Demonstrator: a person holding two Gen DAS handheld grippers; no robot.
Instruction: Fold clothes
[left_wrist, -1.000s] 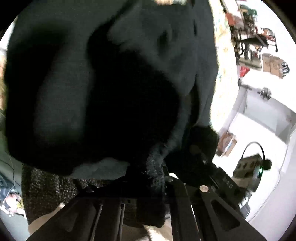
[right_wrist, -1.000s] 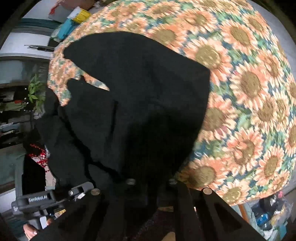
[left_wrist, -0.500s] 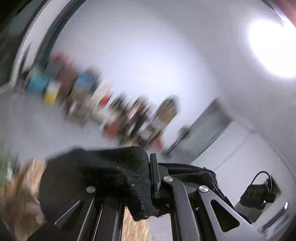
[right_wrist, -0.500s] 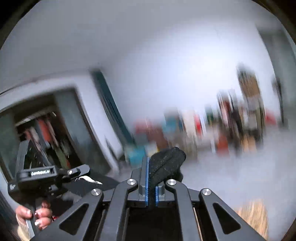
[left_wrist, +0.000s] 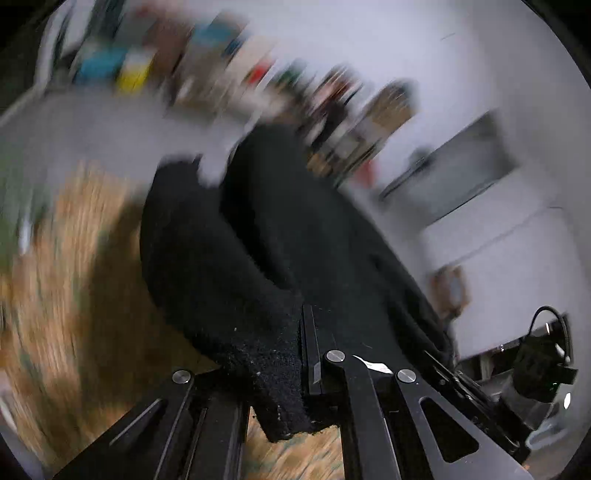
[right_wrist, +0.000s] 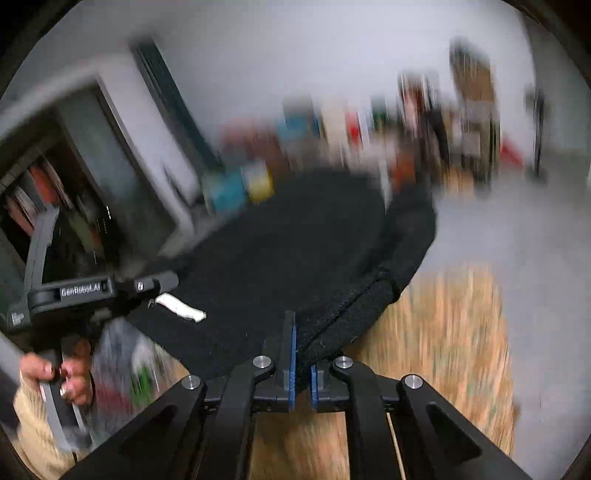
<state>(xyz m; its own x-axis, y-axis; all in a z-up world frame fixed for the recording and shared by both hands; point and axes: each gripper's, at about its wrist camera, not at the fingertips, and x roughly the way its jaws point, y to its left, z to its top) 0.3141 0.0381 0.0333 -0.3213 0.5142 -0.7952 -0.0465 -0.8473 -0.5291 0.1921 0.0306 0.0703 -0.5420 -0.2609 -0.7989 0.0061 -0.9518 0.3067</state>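
Both jaws clenched on the black garment (left_wrist: 280, 258), one edge each. Left gripper (left_wrist: 295, 369) has a thick wad of knit bunched between its jaws; right gripper (right_wrist: 301, 363) pinches a hemmed edge between the blue pads (right_wrist: 293, 354). Garment is airborne, stretched between the two and billowing toward the far side, above the sunflower-print surface (right_wrist: 443, 332). Can't tell if that surface is a bed or a worktop; background is heavily motion-blurred.

Risks from here, my read:

- Right grip looks shallow, only the hem seam is in the jaws. A hard flick could pull it free, and that side drops in a heap.
- Left grip looks like the opposite problem: several layers seem caught, so the cloth may not spread flat on landing and the wrinkle gets folded in.
- Far end of the garment is loose and split into two lobes in the left wrist view. If it lands doubled under itself, the fold line will be crooked.
- Uneven height or spacing between the grippers would lay it down skewed.
- White label (right_wrist: 181, 310) is facing up near the left gripper (right_wrist: 92, 291), held in the person's hand (right_wrist: 70, 373), in the right wrist view. Likely the inside is up; worth checking before folding.
- Far clutter on the shelves is near the swing arc; can't judge clearance.
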